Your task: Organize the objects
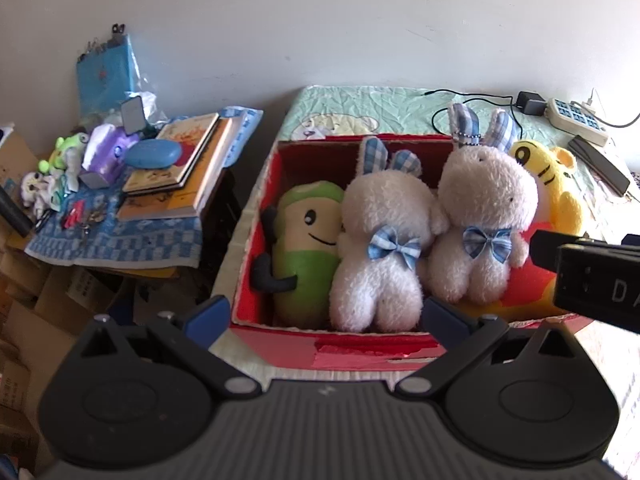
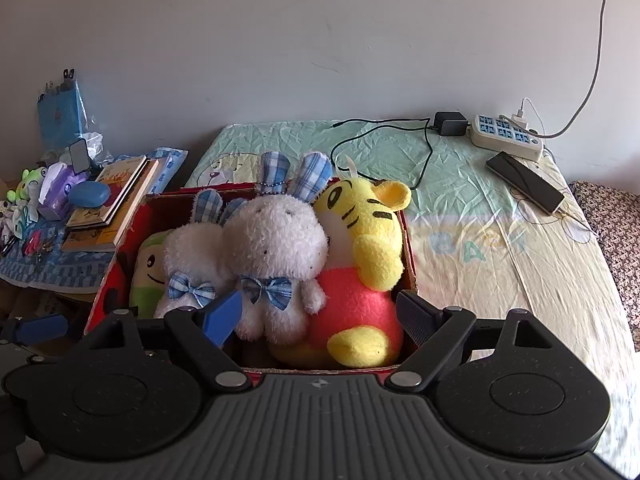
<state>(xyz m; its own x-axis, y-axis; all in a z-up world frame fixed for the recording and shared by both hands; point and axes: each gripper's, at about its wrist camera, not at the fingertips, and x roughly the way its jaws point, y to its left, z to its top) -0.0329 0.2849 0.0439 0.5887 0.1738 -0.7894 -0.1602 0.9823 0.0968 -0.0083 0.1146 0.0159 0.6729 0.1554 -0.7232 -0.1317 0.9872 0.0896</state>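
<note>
A red cardboard box [image 1: 280, 344] [image 2: 412, 268] stands on the bed. In it sit a green plush [image 1: 308, 240] [image 2: 148, 276], two white rabbits with blue checked bows [image 1: 380, 248] [image 1: 484, 220] [image 2: 192, 264] [image 2: 276, 252] and a yellow tiger in red [image 1: 556, 184] [image 2: 360, 248]. My left gripper [image 1: 326, 318] is open and empty just in front of the box's near wall. My right gripper [image 2: 320, 316] is open and empty at the box's near edge, its fingers either side of the tiger and right rabbit.
A side table [image 1: 116, 244] at the left holds books [image 1: 180, 168], a blue case, tissues and small toys. On the bed sheet [image 2: 480, 260] lie a power strip [image 2: 508, 136], a charger with cable [image 2: 450, 124] and a phone [image 2: 524, 188]. Cardboard boxes stand at the lower left.
</note>
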